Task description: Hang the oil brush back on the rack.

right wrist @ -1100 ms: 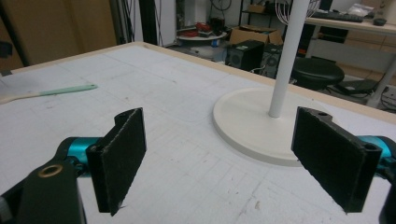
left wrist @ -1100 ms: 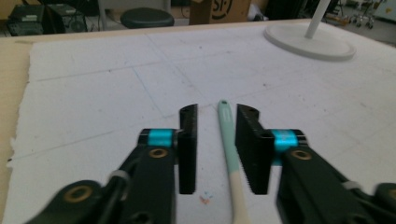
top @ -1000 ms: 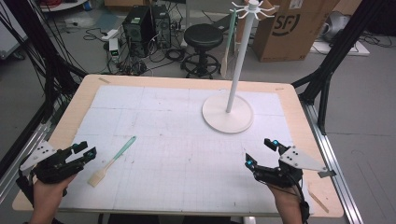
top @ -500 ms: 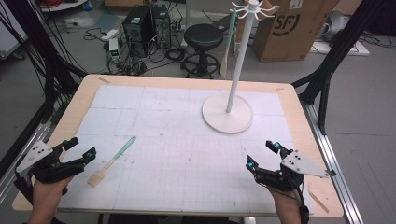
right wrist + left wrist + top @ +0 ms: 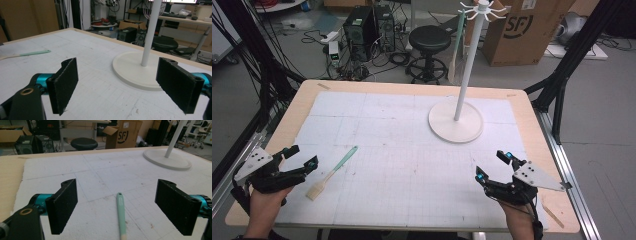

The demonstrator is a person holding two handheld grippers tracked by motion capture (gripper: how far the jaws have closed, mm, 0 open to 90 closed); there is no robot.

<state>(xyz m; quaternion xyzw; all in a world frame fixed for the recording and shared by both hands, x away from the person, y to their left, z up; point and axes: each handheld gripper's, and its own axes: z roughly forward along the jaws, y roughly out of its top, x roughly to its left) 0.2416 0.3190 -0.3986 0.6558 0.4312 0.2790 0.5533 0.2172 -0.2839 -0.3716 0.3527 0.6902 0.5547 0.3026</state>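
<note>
Left claw (image 5: 302, 156) low, spread, facing brush (image 5: 332, 172)

White stand (image 5: 456, 121) with round base on far right of white mat (image 5: 412, 150); wooden table (image 5: 302, 102) beneath. Behind: black stool (image 5: 429, 40), computer towers (image 5: 367, 30), cardboard box (image 5: 522, 30), floor cables.

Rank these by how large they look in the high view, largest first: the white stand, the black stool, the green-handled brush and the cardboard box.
1. white stand, tallest and with a wide base.
2. cardboard box, though cut off by the frame's top edge.
3. black stool, farther from the camera, so perhaps bigger than it looks.
4. green-handled brush, the smallest.
</note>
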